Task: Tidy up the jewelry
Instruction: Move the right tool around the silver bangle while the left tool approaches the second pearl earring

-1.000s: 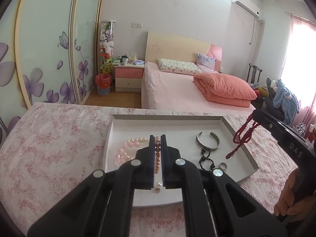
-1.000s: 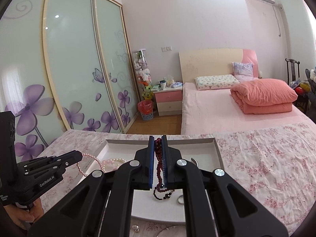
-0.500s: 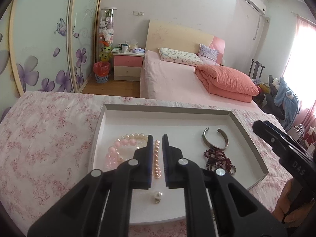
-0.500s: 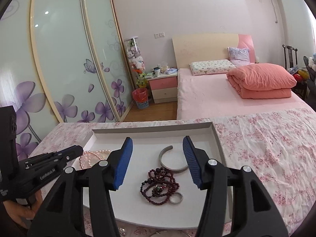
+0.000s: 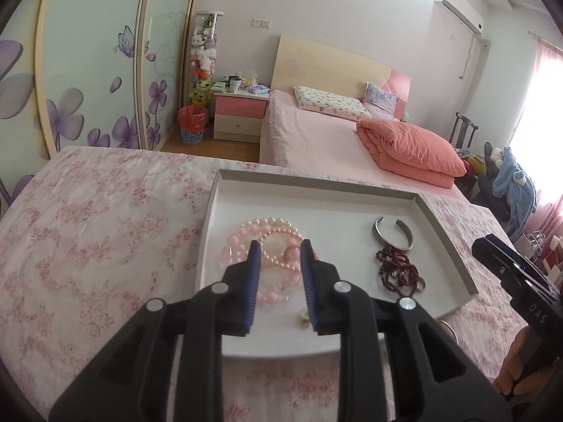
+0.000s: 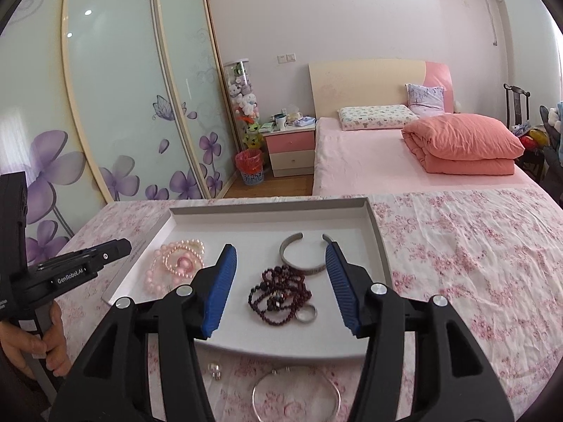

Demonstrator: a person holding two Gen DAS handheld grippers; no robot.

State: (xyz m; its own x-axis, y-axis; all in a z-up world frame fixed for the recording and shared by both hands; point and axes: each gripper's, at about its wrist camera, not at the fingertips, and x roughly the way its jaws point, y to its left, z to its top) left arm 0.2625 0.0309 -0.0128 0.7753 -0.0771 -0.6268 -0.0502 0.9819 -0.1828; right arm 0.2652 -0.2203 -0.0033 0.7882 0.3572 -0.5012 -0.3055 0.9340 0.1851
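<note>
Left fingers [image 5: 279, 248] opening, empty, tilted down over pink pearl strands [image 5: 278, 246], right fingers [image 6: 280, 258] spread, empty, above garnet beads [image 6: 279, 293], tray [image 6: 378, 239]

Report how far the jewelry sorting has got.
Done: the pink beads, dark red beads, cuff and ring lie in the tray. In hand: nothing; the right gripper is open and the left gripper's jaws are opening, empty. Left: a thin bangle and a small earring on the cloth outside the tray.
</note>
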